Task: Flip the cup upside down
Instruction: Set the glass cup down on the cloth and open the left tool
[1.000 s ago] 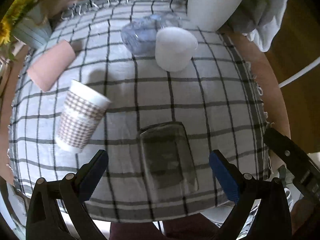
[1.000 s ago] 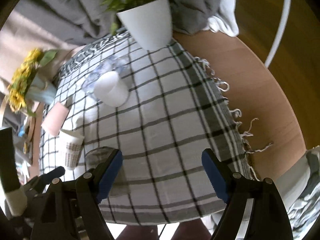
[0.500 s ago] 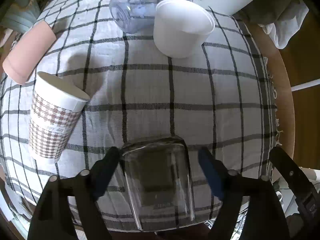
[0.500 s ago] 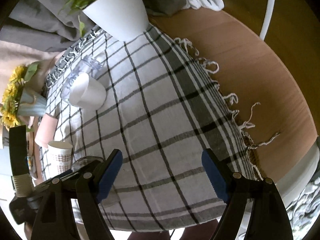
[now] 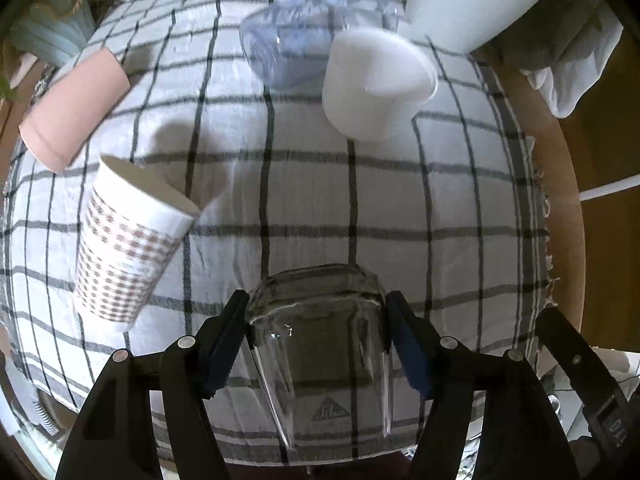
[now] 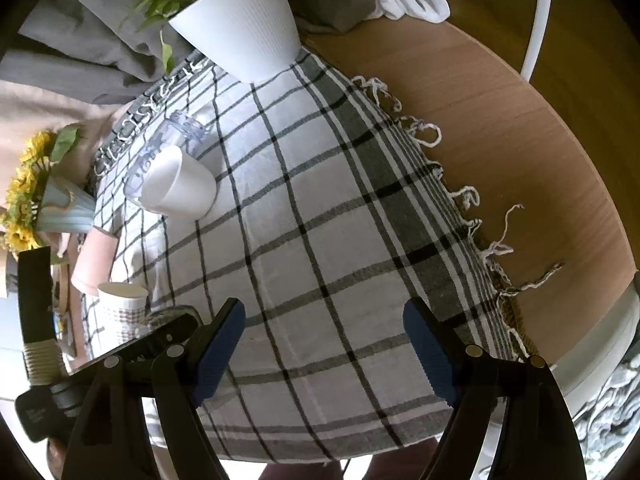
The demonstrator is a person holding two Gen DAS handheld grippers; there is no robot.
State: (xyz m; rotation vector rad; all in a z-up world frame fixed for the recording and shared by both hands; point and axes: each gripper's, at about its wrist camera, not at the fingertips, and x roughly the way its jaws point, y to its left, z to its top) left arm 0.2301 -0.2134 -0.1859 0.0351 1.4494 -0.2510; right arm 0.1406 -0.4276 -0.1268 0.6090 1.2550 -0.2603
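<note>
A clear glass cup point(image 5: 320, 344) stands on the checked cloth point(image 5: 400, 200) near the table's front edge. My left gripper point(image 5: 316, 336) is shut on the glass, one blue pad pressed against each side. In the right wrist view only the glass's edge point(image 6: 172, 314) shows at the far left behind the left gripper's body. My right gripper point(image 6: 324, 344) is open and empty above the cloth point(image 6: 320, 220), to the right of the glass.
A patterned paper cup point(image 5: 128, 240) stands left of the glass. A pink cup point(image 5: 72, 108), a white cup point(image 5: 376, 88) and a clear plastic cup point(image 5: 296, 48) lie on their sides farther back. A white plant pot point(image 6: 240, 36) and a sunflower vase point(image 6: 48, 204) stand at the back.
My left gripper moved forward around the glass and closed on its sides. The right gripper tilted a little but stayed open.
</note>
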